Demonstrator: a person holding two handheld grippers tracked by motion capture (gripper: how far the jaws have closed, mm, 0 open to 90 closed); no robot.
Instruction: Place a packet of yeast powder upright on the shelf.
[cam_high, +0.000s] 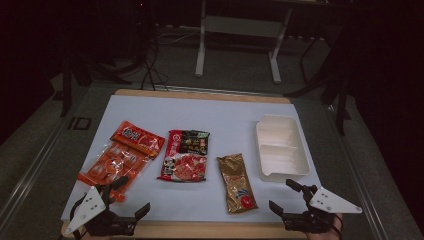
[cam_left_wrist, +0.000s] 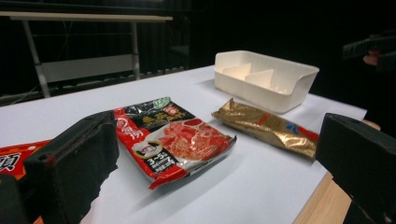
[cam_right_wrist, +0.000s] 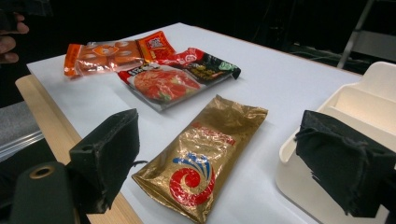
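— Snack packets, three of them, lay in a row on the white table sheet (cam_high: 220, 115), none yet lifted. Which sat furthest left?

— At the left the orange packet (cam_high: 121, 156) lay flat, its near end just beside the left gripper (cam_high: 125, 197), whose jaws were spread wide with nothing between them. In the left gripper view those jaws framed the middle packet but touched nothing.

— And the middle?

— That was the red-and-black packet (cam_high: 185, 155), face up and slightly rumpled, just beside the orange one's upper end. Right of it, a little nearer the table's front edge, lay the gold packet (cam_high: 237, 183), long and narrow, apart from both neighbours.

— Then the container?

— The white tray (cam_high: 300, 150) stood at the right, just beyond the gold packet. It had dividers making compartments, and every compartment I could see held nothing.

— The other gripper?

— The right gripper (cam_high: 286, 197) hovered near the tray's near corner, jaws parted wide and empty. In the right gripper view the gold packet lay between and beyond them, untouched.

— So how far along was it?

— I judged the work at its very start: if the packets were meant for the tray, all three remained to be picked up and placed, and the gold one looked the handiest first pick for the right gripper.
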